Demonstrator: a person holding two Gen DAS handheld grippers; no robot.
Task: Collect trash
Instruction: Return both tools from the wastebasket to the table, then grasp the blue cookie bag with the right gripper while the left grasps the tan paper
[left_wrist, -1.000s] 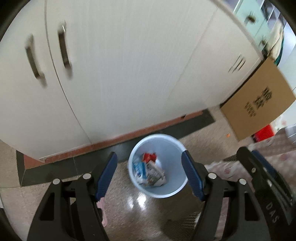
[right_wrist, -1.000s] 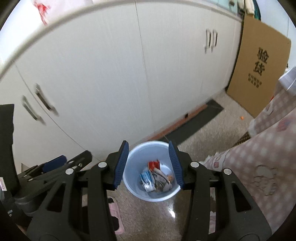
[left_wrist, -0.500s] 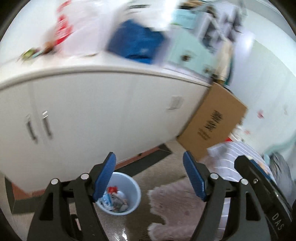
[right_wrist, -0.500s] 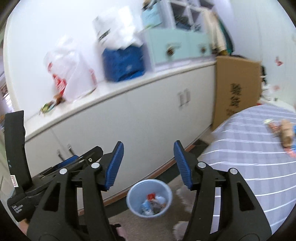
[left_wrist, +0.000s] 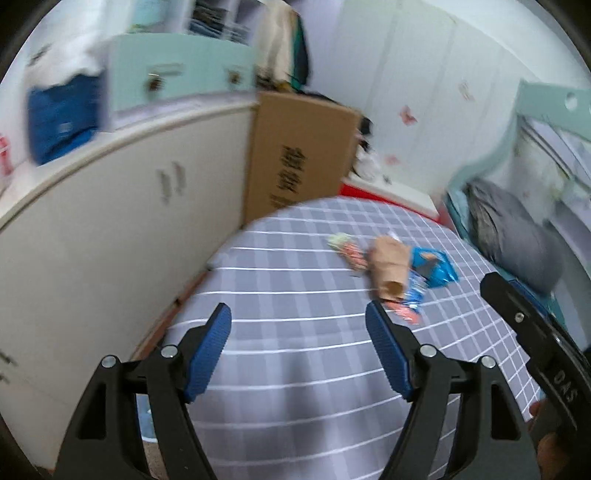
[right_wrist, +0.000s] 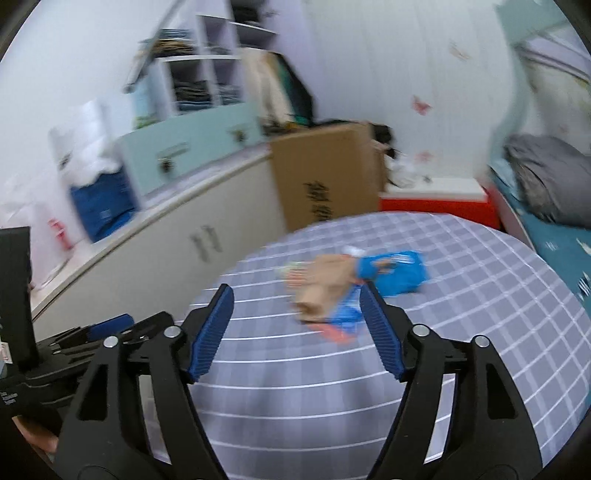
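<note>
A pile of trash lies on the grey checked bed (left_wrist: 295, 288): a brown paper bag (left_wrist: 389, 267), a blue wrapper (left_wrist: 436, 267), a red-and-blue wrapper (left_wrist: 408, 302) and a small red-green wrapper (left_wrist: 345, 247). The pile also shows in the right wrist view, with the paper bag (right_wrist: 323, 284) and the blue wrapper (right_wrist: 397, 273). My left gripper (left_wrist: 299, 328) is open and empty, above the bed, short of the pile. My right gripper (right_wrist: 295, 306) is open and empty, with the pile just beyond its fingertips. The frames are blurred.
White cabinets (left_wrist: 110, 229) run along the left of the bed. A cardboard box (left_wrist: 295, 155) leans at their far end. A red box (right_wrist: 436, 203) and a grey pillow (left_wrist: 513, 236) lie past the bed. The blue bin's edge (left_wrist: 142, 413) shows low left.
Both grippers have swung up and to the right, away from the blue bin on the floor, and now face the bed with the trash pile. Both stayed open.
</note>
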